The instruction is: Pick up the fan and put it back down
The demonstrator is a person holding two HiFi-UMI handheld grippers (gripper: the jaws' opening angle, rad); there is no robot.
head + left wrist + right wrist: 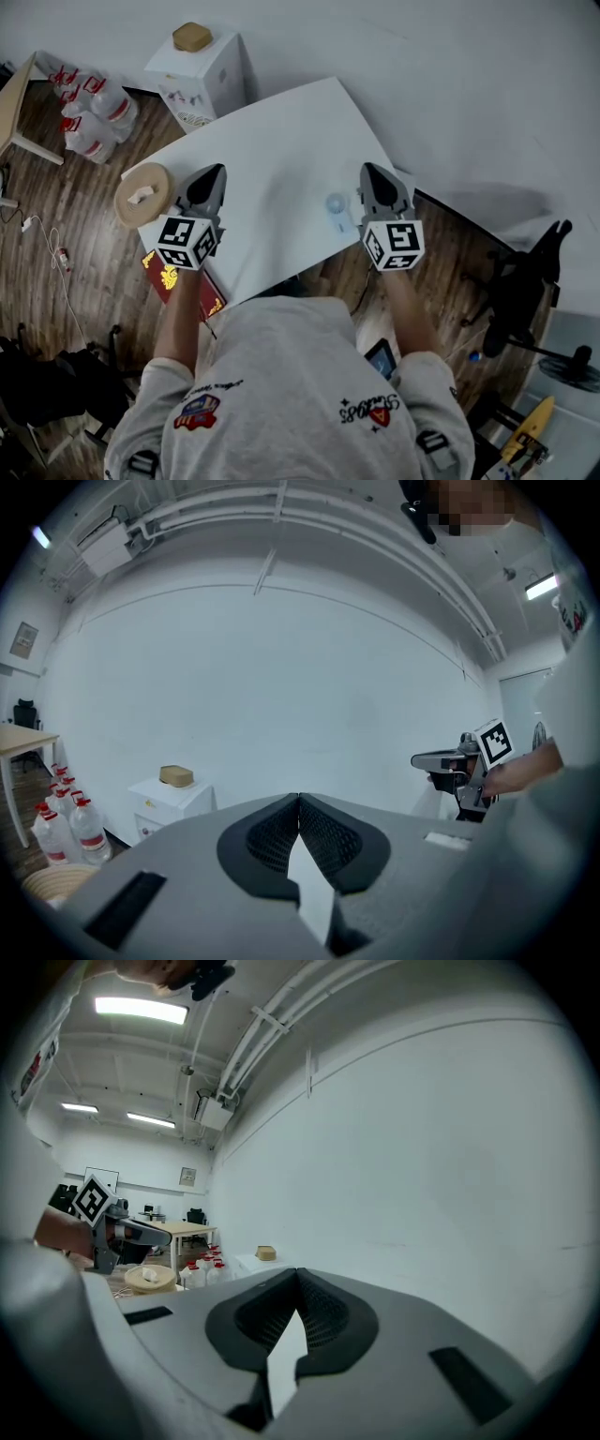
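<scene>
A small pale-blue fan (337,212) lies on the white table (281,159), near its front right edge. My right gripper (369,171) hovers just right of the fan, apart from it, with its jaws shut and nothing between them. My left gripper (216,170) is held over the table's left side, also shut and empty. In the left gripper view the jaws (299,799) meet at their tips and face a bare white wall; the right gripper (461,762) shows at the right. In the right gripper view the closed jaws (297,1271) face the same wall. Neither gripper view shows the fan.
A round wooden stool (142,195) with a white scrap stands at the table's left. Behind it are a white cabinet (201,67) with a brown object on top and several water bottles (94,114). A red packet (178,279) lies on the floor. A black chair (525,281) stands right.
</scene>
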